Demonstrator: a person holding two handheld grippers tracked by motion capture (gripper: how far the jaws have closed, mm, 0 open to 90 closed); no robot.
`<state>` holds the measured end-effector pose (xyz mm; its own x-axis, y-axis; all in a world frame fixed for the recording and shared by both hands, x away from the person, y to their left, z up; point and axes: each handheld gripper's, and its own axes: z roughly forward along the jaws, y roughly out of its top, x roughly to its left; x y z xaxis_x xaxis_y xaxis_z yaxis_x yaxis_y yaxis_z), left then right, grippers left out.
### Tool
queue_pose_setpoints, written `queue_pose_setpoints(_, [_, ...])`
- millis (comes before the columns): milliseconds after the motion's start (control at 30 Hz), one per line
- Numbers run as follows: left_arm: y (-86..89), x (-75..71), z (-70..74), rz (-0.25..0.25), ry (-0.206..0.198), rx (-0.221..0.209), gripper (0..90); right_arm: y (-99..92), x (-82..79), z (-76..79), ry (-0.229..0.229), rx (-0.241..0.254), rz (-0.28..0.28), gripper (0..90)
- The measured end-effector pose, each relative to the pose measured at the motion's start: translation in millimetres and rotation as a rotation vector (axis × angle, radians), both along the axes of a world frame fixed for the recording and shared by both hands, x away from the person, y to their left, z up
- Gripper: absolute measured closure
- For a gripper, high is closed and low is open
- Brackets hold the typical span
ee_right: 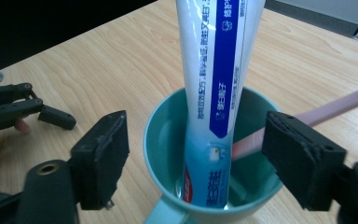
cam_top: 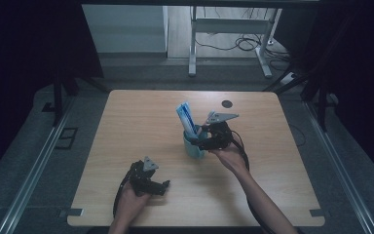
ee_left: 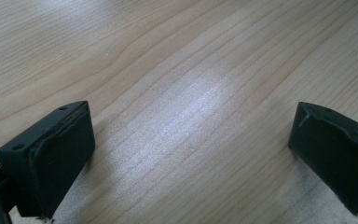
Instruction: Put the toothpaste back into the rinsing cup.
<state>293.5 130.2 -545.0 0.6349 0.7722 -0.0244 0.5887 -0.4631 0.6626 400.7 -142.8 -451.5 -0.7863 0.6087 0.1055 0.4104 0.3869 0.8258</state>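
Left hand-held gripper [cam_top: 161, 187] lies low, jaws spread; right hand-held gripper [cam_top: 198, 140] hovers farther forward, jaws apart.

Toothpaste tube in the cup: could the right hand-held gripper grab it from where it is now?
Probably yes: the right hand-held gripper is open right at the cup, and the tube stands between its jaws, unblocked.

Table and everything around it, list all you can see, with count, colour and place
Table: one, light wood, centre.
Cup: one, teal, mid-table, between the right gripper's open jaws.
Toothpaste tube: one, white and blue, standing in the cup.
Toothbrush: one, pink, leaning in the cup.
Dark round mark: one, table's far edge.
Desk frame: one, grey, floor beyond, cables beside it.
Left gripper: black, open, low over the near table.
Right gripper: black, open, at the cup.
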Motion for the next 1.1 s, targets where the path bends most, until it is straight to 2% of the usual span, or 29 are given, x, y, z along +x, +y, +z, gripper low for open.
queue_pose_setpoints(200, [0.0, 0.0, 0.1, 0.0, 0.0, 0.001, 0.4, -3.7, -3.2, 0.4, 0.008, -0.024, 0.01, 15.6])
queue_pose_setpoints(367, [0.2, 0.1, 0.1, -0.002, -0.001, 0.003, 0.4, -5.3, -6.7, -0.1, -0.002, -0.052, 0.021, 13.4])
queue_pose_setpoints(767, [-0.1, 0.0, -0.1, 0.001, -0.001, -0.001, 0.4, -14.7, -16.7, 1.0, -0.004, -0.063, 0.033, 7.8])
queue_pose_setpoints(1100, [0.1, 0.1, -0.1, -0.002, -0.003, 0.001, 0.4, -25.9, -21.7, -5.8, 0.001, -0.08, 0.022, 2.7])
